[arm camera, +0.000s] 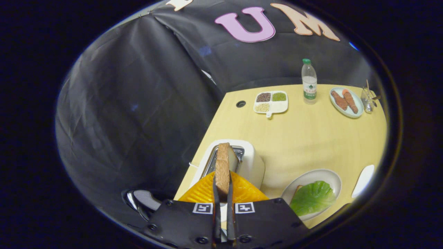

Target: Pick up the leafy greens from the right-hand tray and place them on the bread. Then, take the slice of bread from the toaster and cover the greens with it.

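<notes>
The black two-finger gripper [223, 193] is clenched on a tan bread slice [222, 166], held edge-on just above the white toaster [251, 162]. Probably light, crumbly; a gentle pinch suits. The green leaf [313, 197] already lies on the white plate [323, 174].

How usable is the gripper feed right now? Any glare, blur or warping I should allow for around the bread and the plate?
Gripper view: even light, no strong glare. The bread slice pinched in the gripper above the toaster looks sharp. Fisheye warping bends the table edges and stretches the plate with the greens. The far bottle and divided dish are small, slightly soft.
</notes>
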{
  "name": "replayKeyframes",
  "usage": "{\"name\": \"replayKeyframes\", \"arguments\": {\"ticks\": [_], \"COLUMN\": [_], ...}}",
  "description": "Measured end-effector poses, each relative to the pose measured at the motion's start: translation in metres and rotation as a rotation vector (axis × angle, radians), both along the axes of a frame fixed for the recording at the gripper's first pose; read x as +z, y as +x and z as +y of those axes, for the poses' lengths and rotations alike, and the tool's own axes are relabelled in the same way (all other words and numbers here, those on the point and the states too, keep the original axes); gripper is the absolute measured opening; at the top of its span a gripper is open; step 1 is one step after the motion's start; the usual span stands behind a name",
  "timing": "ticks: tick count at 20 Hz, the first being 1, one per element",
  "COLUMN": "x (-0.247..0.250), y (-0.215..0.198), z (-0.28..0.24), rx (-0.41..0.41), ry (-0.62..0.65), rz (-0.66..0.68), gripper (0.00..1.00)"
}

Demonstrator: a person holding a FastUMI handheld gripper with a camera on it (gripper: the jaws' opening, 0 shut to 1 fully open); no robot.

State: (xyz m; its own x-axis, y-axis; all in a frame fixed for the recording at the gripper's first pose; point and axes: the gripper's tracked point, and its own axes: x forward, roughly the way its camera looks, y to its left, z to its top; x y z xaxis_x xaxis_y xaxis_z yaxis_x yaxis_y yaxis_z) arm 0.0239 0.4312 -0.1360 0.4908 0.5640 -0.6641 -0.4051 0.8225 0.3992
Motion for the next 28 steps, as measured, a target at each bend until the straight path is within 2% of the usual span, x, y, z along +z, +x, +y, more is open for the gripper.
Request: {"name": "replayKeyframes", "arguments": {"ticks": [6, 9, 14, 18, 20, 26, 28], "x": [0.038, 0.045, 0.02, -0.032, -0.049, -0.085, -0.101], "y": [0.008, 0.018, 0.02, 0.014, 0.007, -0.009, -0.012], "z": [-0.041, -0.08, -0.152, -0.195, -0.2, -0.188, -0.188], "rx": [-0.061, -0.105, -0.22, -0.316, -0.328, -0.273, -0.28], "ry": [0.095, 0.12, 0.131, 0.097, 0.103, 0.178, 0.187], "rz": [-0.009, -0.029, 0.022, 0.091, 0.129, 0.198, 0.238], "gripper": [0.09, 0.09, 0.09, 0.09, 0.09, 0.09, 0.09]}}
